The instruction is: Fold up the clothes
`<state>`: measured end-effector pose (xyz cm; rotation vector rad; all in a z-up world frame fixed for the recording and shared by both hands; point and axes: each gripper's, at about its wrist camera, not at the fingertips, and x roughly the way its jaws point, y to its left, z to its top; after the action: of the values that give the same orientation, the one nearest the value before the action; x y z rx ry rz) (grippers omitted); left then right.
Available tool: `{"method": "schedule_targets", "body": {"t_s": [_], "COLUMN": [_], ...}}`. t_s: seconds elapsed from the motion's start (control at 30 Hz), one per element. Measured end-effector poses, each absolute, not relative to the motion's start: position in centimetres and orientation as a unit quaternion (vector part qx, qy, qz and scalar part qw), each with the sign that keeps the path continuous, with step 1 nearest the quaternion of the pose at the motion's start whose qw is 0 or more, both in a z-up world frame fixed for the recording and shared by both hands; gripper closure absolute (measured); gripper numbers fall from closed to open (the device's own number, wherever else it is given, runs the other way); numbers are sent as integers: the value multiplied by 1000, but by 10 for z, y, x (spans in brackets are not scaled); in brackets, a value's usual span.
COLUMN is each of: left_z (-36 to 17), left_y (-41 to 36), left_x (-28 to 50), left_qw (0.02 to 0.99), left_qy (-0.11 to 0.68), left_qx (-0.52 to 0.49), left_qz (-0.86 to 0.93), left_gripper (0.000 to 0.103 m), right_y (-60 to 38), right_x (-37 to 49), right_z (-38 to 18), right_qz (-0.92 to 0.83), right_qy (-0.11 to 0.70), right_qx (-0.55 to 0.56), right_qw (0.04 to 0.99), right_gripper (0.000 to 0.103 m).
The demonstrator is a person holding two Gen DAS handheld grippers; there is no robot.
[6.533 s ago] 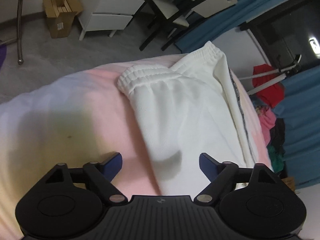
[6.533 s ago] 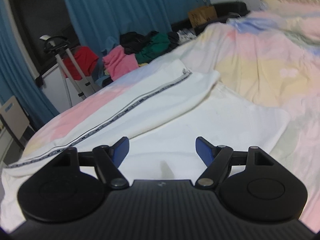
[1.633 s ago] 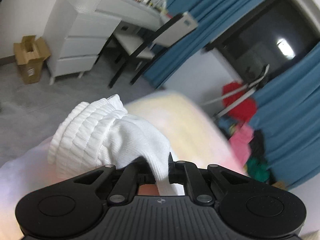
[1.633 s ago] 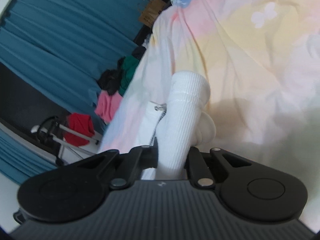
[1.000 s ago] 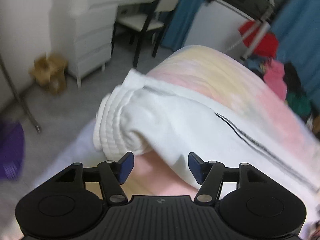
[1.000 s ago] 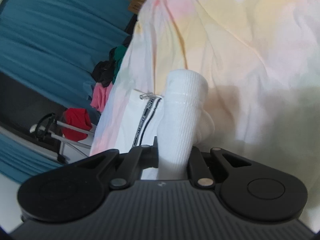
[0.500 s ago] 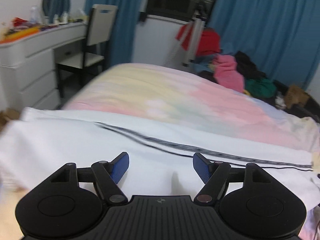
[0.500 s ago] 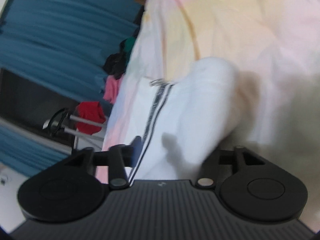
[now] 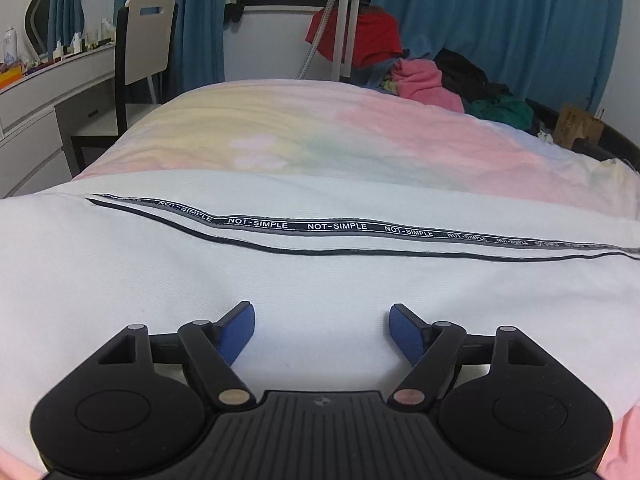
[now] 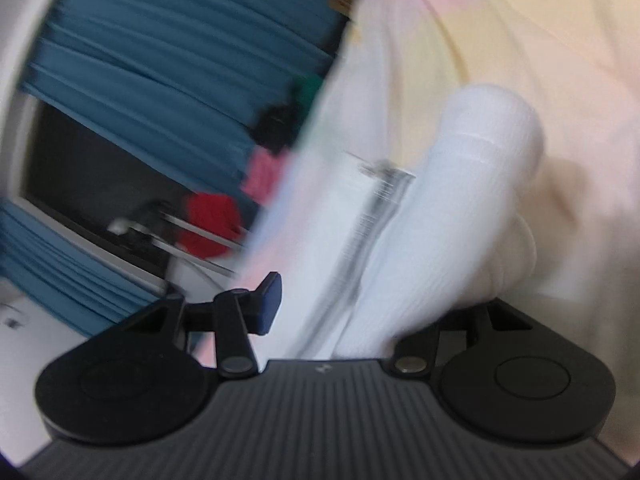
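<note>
Pastel quilt (image 9: 320,136), ribbed white trousers (image 9: 160,272).

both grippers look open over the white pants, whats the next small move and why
Probably draw the right gripper back clear of the ribbed cuff, which lies between its open fingers. The white pants lie flat along the bed, stripe up, and the left gripper hovers open, holding nothing.

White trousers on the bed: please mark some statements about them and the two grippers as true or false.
1. The white trousers lie across the bed. True.
2. The left gripper is shut on cloth. False: its jaws stand open and hold nothing.
3. The side stripe reads NOT-SIMPLE. True.
4. The right gripper has shut jaws. False: they are open, with the ribbed cuff lying between them.
</note>
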<state>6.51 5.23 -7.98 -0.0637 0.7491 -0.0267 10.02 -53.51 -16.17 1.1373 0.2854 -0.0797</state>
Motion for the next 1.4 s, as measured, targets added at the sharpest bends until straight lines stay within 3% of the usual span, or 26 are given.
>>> {"method": "schedule_targets", "body": {"t_s": [0.2,0.3,0.37,0.53,0.73,0.93,1.3,1.4], "left_z": [-82,-85,-91,-97,-94,-76,-10,-2], "left_y": [46,42,37,31,32,49,94,108], "left_x": [65,65,64,65,69,77,59,58], "left_qw": [932,933,936,939,937,931,959,955], "left_qy": [363,358,351,342,349,363,262,259], "left_qx": [-22,-20,-6,14,23,-20,-88,-131], "left_qz": [-4,2,6,12,12,-1,67,67], "left_gripper": [24,19,17,14,12,11,8,8], "right_y": [-538,-537,-534,-520,-488,-362,-124,-84], "right_x": [108,110,111,109,106,84,41,39], "right_z": [-174,-177,-175,-155,-116,-110,-105,-155], "right_qz": [-74,-105,-123,-155,-189,-107,66,120], "right_qy": [171,196,203,199,176,139,55,127], "right_qx": [535,513,494,434,331,138,-228,-302], "right_qw": [824,829,836,865,908,975,970,937], "right_gripper": [53,66,80,93,93,93,93,93]}}
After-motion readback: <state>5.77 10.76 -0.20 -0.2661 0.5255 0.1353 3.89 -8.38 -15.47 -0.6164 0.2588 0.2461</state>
